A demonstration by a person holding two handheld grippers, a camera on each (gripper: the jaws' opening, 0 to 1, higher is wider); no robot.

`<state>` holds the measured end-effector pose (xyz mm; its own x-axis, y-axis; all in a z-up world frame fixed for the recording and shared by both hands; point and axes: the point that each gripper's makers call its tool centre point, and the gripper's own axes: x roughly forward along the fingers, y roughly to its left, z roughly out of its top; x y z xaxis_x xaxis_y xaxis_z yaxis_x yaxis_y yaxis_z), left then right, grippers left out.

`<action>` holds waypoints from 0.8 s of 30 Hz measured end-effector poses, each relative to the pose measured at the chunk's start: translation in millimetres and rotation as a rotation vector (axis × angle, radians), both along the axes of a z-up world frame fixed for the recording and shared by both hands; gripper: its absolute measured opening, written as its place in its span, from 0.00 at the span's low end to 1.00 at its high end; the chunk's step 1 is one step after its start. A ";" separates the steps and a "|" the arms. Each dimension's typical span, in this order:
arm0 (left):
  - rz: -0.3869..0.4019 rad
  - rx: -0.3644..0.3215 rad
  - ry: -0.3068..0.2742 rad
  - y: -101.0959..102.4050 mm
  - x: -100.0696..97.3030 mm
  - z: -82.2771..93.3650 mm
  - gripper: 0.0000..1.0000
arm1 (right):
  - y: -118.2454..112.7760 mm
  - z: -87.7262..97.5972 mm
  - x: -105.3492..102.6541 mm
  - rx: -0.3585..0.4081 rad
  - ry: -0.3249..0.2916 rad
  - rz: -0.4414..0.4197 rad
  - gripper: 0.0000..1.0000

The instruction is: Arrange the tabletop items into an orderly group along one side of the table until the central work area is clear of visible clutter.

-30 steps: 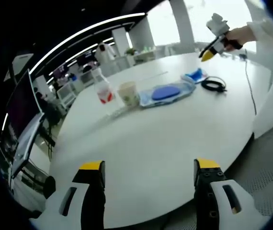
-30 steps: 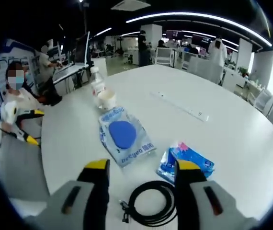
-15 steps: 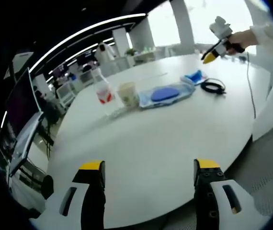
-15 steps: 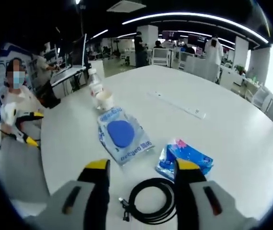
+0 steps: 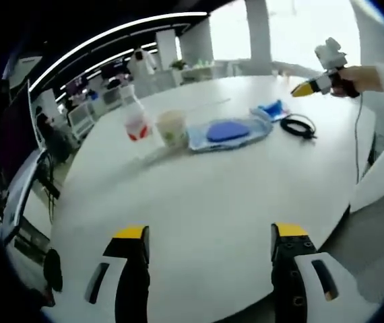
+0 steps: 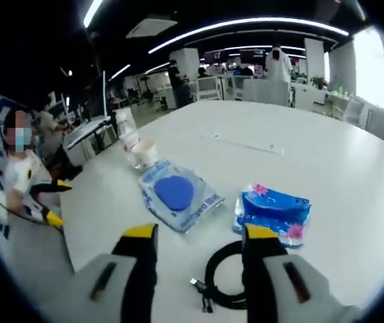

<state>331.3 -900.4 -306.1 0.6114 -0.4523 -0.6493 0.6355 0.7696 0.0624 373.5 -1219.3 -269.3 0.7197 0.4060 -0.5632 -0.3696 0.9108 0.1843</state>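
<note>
Both grippers were released and empty. Right gripper (image 6: 195,235) hovered directly over the black cable (image 6: 227,286), likely first pickup. Ahead lay blue tissue pack (image 6: 273,210), wipes pouch (image 6: 178,196), cup (image 6: 145,152), bottle (image 6: 126,129) (already roughly lined up). Left gripper (image 5: 209,235) waited far back over bare worktop (image 5: 219,195).

Open-plan office: desk rows (image 6: 98,128), monitors (image 5: 18,195), ceiling light strips (image 6: 246,25), seated staff.
</note>
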 end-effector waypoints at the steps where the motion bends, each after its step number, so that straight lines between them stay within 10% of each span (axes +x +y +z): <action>1: -0.002 -0.001 -0.001 -1.2 1.8 0.3 0.70 | -0.5 -0.6 -1.6 0.006 0.001 -0.005 0.48; 24: -0.073 -0.003 0.047 -26.0 58.0 -11.9 0.69 | -18.5 -29.5 -27.8 0.032 0.080 -0.114 0.44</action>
<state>389.3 -926.4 -318.0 0.5461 -0.4963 -0.6749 0.6919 0.7214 0.0294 345.7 -1237.8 -298.8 0.7155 0.3428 -0.6087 -0.2466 0.9392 0.2390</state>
